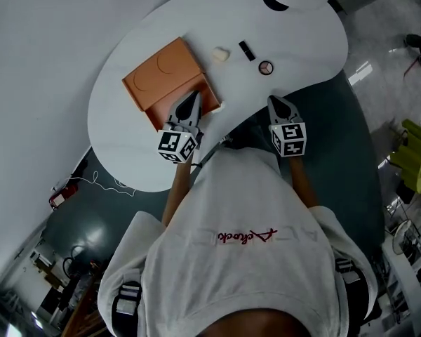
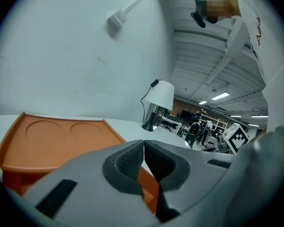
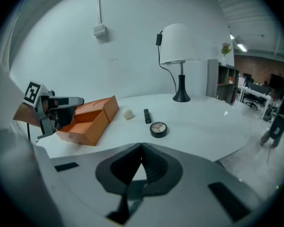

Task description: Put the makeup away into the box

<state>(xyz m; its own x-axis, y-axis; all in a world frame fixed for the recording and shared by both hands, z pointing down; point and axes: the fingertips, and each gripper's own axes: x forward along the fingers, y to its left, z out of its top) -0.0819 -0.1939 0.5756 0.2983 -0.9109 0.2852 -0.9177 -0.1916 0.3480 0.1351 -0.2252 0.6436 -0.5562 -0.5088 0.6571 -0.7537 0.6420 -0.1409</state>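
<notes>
Two grippers. The left gripper [image 2: 144, 145] has its jaws closed pad to pad with nothing between them. So does the right gripper [image 3: 141, 149], whose tips meet above a small empty gap.

One white table [image 1: 126, 149] lies under and ahead of both tools. The right gripper is over its near edge.

One lamp [image 3: 181, 44] with a white shade stands at the far side of the table, well ahead of the right gripper and ahead and to the right of the left one.

One orange box [image 1: 170, 70] lies open directly under and ahead of the left gripper. Its lid, with two round recesses, is folded back beyond the tips. In the head view the left gripper's tips are over the open tray, and in its own view its body hides the tray's near part. The box is ahead and to the left of the right gripper.

Three makeup items lie on the table outside the box, ahead of the right gripper and to the right of the left one:
- One round compact [image 3: 158, 129] is nearest, with bare tabletop between it and the right jaws.
- One black stick [image 3: 146, 116] lies just beyond it.
- One pale sponge [image 3: 128, 113] is nearest the box lid.

One small wall socket [image 3: 99, 30] with a cable is on the wall behind the table.
</notes>
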